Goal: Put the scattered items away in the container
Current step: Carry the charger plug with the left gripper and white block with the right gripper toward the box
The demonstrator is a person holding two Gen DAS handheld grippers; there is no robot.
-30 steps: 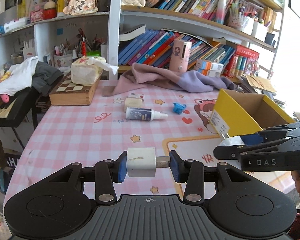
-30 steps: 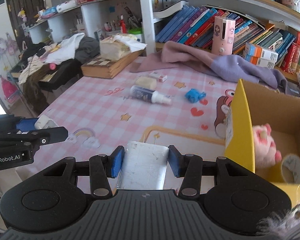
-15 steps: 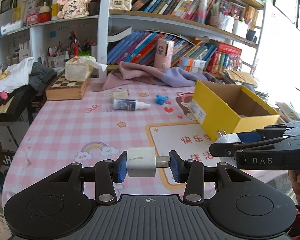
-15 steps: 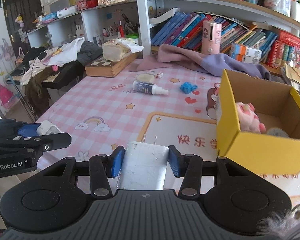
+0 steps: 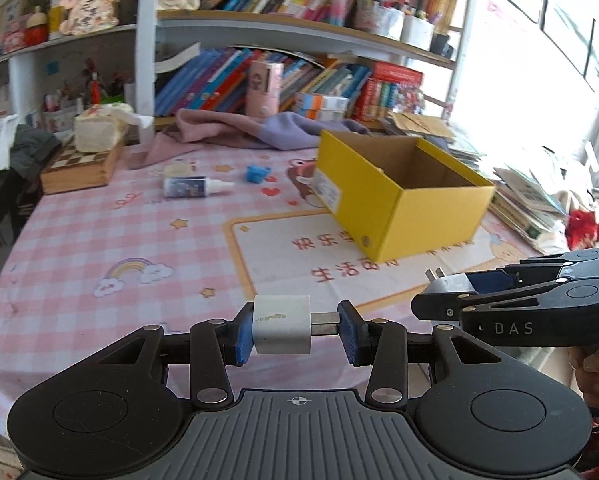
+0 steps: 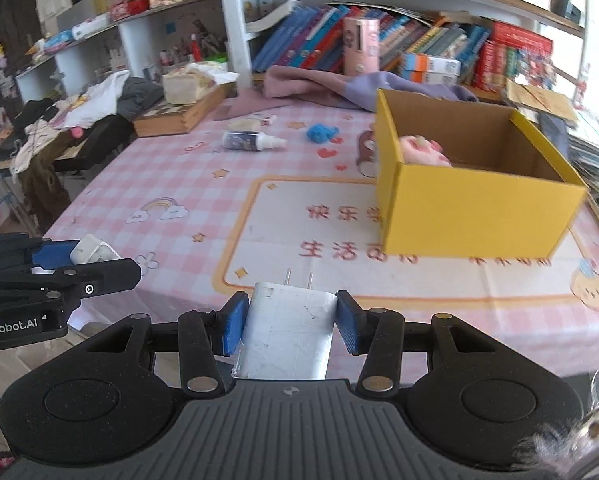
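My left gripper is shut on a small white charger cube, held above the table's near edge. My right gripper is shut on a larger white charger whose two prongs point forward. Each gripper shows in the other's view: the right gripper at the right, the left gripper at the left. The open yellow cardboard box stands ahead and to the right, with a pink plush inside. A small dropper bottle, a blue item and a cream packet lie farther back on the pink checked cloth.
A wooden chessboard case with a tissue pack on it sits at the back left. A purple cloth lies under the bookshelf. Stacked books and papers crowd the table's right side. A person's hand holds the right gripper.
Both grippers have drawn back from the table and swung, so the yellow box now sits farther off and nearer the middle of each view. Both still hold their chargers.
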